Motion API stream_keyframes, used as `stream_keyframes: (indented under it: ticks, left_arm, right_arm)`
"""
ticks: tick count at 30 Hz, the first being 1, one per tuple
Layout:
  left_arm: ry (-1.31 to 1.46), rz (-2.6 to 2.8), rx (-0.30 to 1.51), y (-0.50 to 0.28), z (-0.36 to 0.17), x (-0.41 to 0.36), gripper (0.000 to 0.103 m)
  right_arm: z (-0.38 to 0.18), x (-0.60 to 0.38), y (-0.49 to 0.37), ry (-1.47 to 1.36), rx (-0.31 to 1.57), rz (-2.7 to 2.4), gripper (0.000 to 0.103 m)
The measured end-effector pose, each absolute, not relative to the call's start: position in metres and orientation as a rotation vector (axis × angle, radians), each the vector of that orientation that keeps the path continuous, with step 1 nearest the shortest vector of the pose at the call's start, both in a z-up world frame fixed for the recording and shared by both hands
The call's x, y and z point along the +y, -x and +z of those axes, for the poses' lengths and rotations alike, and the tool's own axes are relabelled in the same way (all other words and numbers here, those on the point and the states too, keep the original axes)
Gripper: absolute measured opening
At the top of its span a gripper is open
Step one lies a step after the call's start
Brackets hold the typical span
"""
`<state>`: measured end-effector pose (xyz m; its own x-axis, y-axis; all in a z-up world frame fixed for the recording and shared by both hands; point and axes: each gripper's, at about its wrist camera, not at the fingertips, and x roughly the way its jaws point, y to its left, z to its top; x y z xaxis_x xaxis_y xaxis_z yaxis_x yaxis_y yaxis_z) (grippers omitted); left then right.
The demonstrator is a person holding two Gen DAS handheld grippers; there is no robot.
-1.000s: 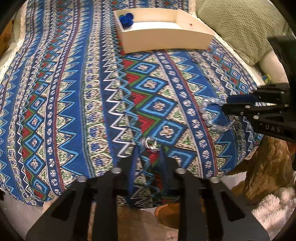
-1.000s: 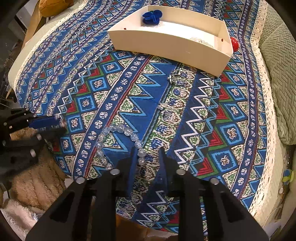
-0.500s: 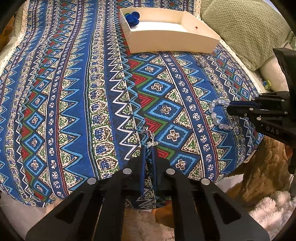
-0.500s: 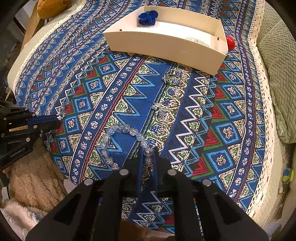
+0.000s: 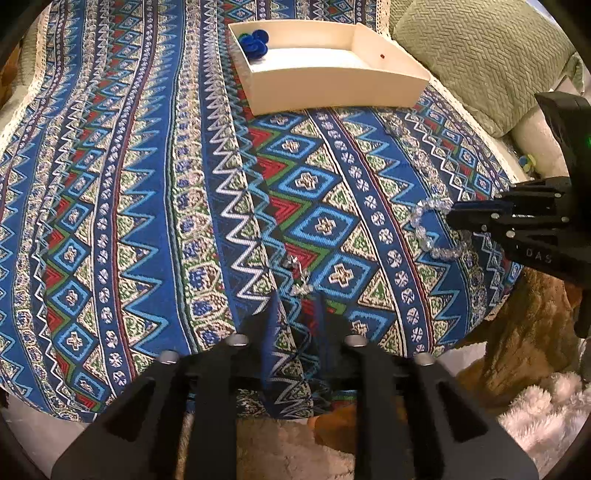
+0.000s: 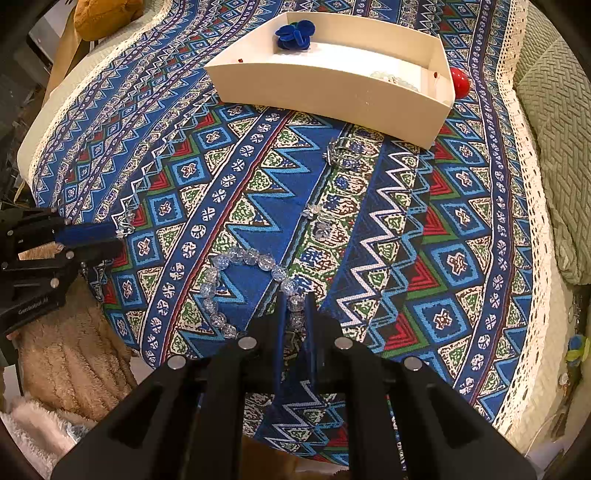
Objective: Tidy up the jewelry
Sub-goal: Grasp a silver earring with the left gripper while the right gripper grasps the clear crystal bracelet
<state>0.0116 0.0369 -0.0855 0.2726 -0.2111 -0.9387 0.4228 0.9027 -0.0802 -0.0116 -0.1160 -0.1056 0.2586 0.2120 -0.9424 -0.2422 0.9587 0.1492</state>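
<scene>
A clear bead bracelet lies on the patterned cloth near the front edge. My right gripper is shut on one end of it; it also shows in the left wrist view. My left gripper stands narrowly apart around a small silver earring; in the right wrist view the earring sits at its tips. A white tray at the back holds a blue flower piece and pale beads.
More small silver and crystal pieces lie on the cloth in front of the tray. A red ball sits behind the tray. A green cushion is on the right. Furry rugs lie below the table edge.
Both grippers closed from open: the right onto the bead bracelet, the left onto the earring. The left jaws now stand a little wider than half a second ago.
</scene>
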Motion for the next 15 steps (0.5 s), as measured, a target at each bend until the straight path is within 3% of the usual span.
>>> stream_keyframes:
  ticks: [6,8,15]
  left_arm:
    - [-0.22,-0.43,1.222,-0.0138,-0.0863,0.0306,0.03]
    - [-0.22,-0.42,1.232,-0.0173,-0.089,0.0306,0.011]
    - [-0.202,-0.425,1.233,-0.0179,-0.0888,0.034,0.009]
  right_arm:
    - [-0.1059,-0.1162,0.0114,0.025,1.273,0.308,0.011]
    - [-0.1061,-0.116,0.0118,0.024,1.272,0.308,0.011]
    - [-0.1038,-0.1151,0.0124,0.031,1.274,0.316,0.011]
